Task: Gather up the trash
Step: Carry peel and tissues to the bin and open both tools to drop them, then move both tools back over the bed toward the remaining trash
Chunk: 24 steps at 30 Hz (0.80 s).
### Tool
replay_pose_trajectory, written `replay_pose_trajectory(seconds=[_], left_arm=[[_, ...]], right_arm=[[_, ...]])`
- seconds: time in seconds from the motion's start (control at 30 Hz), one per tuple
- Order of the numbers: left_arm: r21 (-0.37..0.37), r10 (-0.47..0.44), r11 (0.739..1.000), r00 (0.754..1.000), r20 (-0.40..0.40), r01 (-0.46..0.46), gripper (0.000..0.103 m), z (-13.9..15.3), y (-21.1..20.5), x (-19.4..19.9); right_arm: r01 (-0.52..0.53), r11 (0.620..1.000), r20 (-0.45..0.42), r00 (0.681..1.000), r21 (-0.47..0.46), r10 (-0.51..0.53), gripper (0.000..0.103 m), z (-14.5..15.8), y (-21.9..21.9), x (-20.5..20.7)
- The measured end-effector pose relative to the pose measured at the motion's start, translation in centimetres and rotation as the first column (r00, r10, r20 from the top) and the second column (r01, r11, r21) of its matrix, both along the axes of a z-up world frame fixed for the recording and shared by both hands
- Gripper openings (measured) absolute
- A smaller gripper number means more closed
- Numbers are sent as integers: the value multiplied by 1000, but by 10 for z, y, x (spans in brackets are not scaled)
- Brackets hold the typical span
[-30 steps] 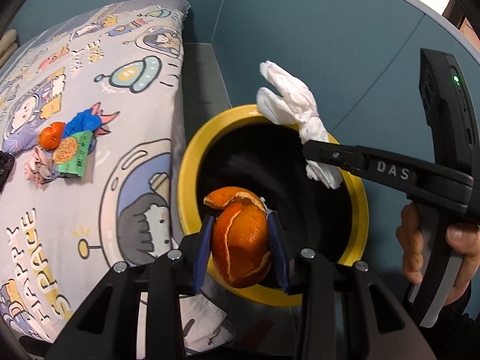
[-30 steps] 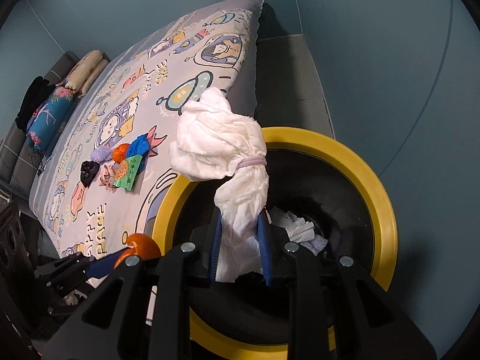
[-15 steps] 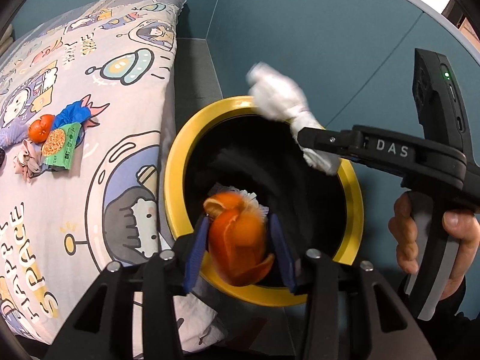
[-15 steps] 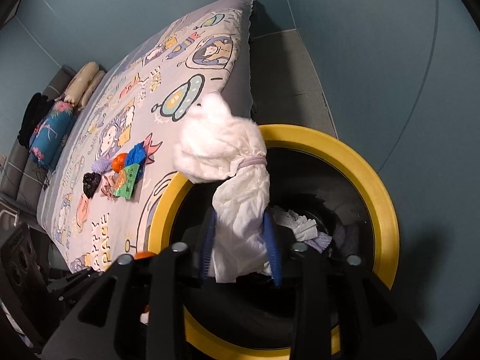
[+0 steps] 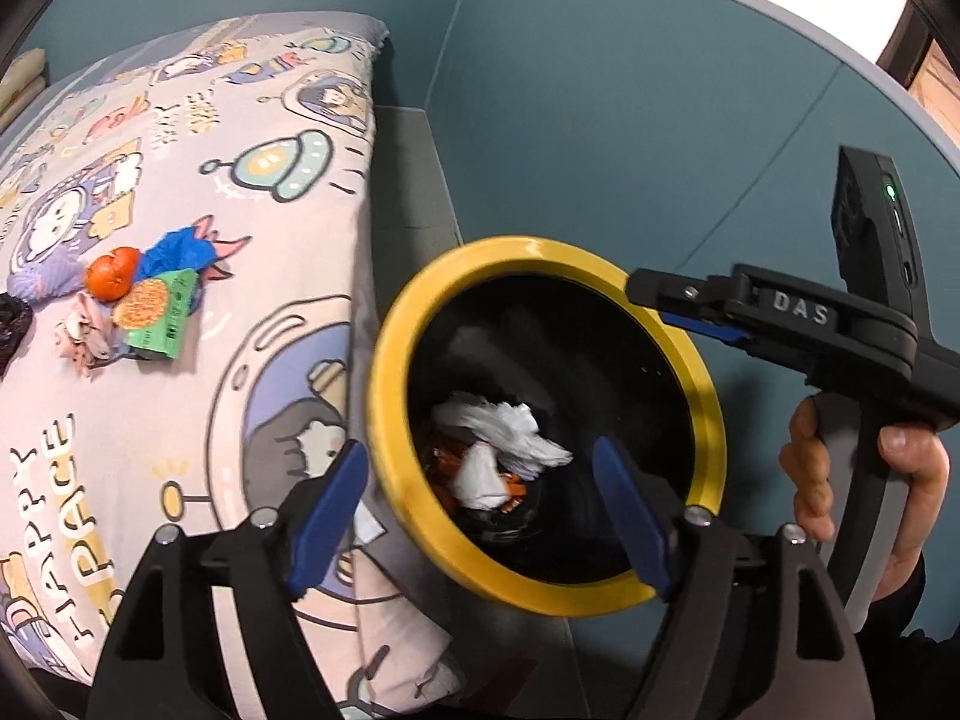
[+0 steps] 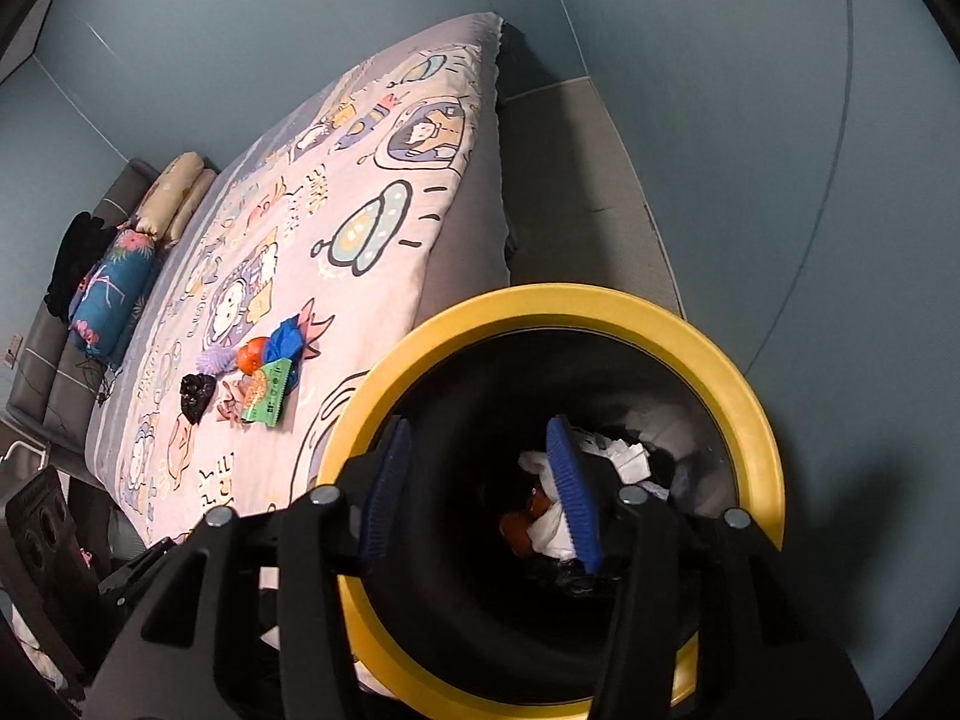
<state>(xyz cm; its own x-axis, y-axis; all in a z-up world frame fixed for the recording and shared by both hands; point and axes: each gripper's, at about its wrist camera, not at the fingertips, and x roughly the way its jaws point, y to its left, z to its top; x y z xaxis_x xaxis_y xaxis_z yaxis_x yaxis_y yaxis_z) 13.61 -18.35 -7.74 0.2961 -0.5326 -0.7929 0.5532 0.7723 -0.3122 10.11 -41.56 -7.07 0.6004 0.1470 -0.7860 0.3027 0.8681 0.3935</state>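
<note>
A black bin with a yellow rim (image 5: 384,372) stands beside the bed. My left gripper (image 5: 480,510) hangs over its mouth, jaws opening, nothing between them. At the bottom of the bin lie a white tissue wad (image 5: 510,426) and orange peel (image 5: 447,462). My right gripper (image 6: 480,492) is also over the bin rim (image 6: 600,306), jaws opening and empty; the tissue (image 6: 624,459) and peel (image 6: 522,525) show below it. From the left wrist view the right gripper (image 5: 672,306) reaches in over the far rim. A pile of trash (image 5: 144,294) stays on the bed.
The bed's cartoon-print cover (image 6: 372,192) fills the left, with pillows (image 6: 114,282) at its far end. The pile holds an orange (image 6: 251,354), a green packet (image 6: 270,399), a blue wrapper and a black scrap (image 6: 195,393). A teal wall stands behind the bin. A hand (image 5: 864,480) holds the right gripper.
Both grippers have opened. The orange peel has fallen from the left one and the white tissue from the right one, and both now lie inside the bin.
</note>
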Motion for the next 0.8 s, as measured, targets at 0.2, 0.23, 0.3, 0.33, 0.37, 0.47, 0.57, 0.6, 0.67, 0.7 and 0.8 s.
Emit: replay_pose_trajectory(seconds=[0.2, 0.23, 0.3, 0.33, 0.37, 0.47, 0.57, 0.6, 0.67, 0.7, 0.8], left_arm=[[-1, 101, 995, 994, 43, -101, 85, 3, 30, 14], [-3, 114, 993, 992, 44, -114, 85, 2, 35, 17], [-15, 147, 989, 988, 37, -146, 85, 0, 46, 24], [-23, 165, 986, 986, 31, -164, 85, -1, 53, 27], [-31, 184, 983, 983, 24, -183, 85, -2, 60, 31], [-35, 219, 975, 976, 18, -218, 86, -4, 75, 37], [-41, 255, 966, 967, 17, -254, 86, -5, 96, 42], [-41, 270, 962, 963, 20, -269, 87, -6, 103, 43], [-45, 300, 953, 954, 22, -298, 88, -7, 119, 46], [-46, 311, 950, 950, 22, -310, 89, -7, 125, 48], [-39, 355, 934, 935, 21, -354, 89, -9, 150, 54]], right_arm=[[-38, 999, 30, 999, 9, 38, 57, 7, 12, 6], [-47, 999, 35, 998, 9, 46, 57, 8, 15, 7], [-60, 998, 48, 997, 5, 59, 58, 12, 20, 10], [-65, 998, 53, 996, 2, 65, 60, 14, 23, 10], [-73, 997, 58, 996, 0, 73, 61, 16, 27, 12], [-103, 995, 70, 992, -5, 103, 62, 21, 39, 18], [-139, 990, 78, 987, -15, 140, 63, 24, 55, 27], [-152, 988, 81, 985, -15, 152, 63, 25, 60, 29], [-182, 983, 84, 979, -16, 183, 66, 26, 72, 35], [-200, 980, 88, 976, -15, 200, 67, 27, 80, 39], [-249, 968, 91, 964, -32, 251, 68, 28, 104, 50]])
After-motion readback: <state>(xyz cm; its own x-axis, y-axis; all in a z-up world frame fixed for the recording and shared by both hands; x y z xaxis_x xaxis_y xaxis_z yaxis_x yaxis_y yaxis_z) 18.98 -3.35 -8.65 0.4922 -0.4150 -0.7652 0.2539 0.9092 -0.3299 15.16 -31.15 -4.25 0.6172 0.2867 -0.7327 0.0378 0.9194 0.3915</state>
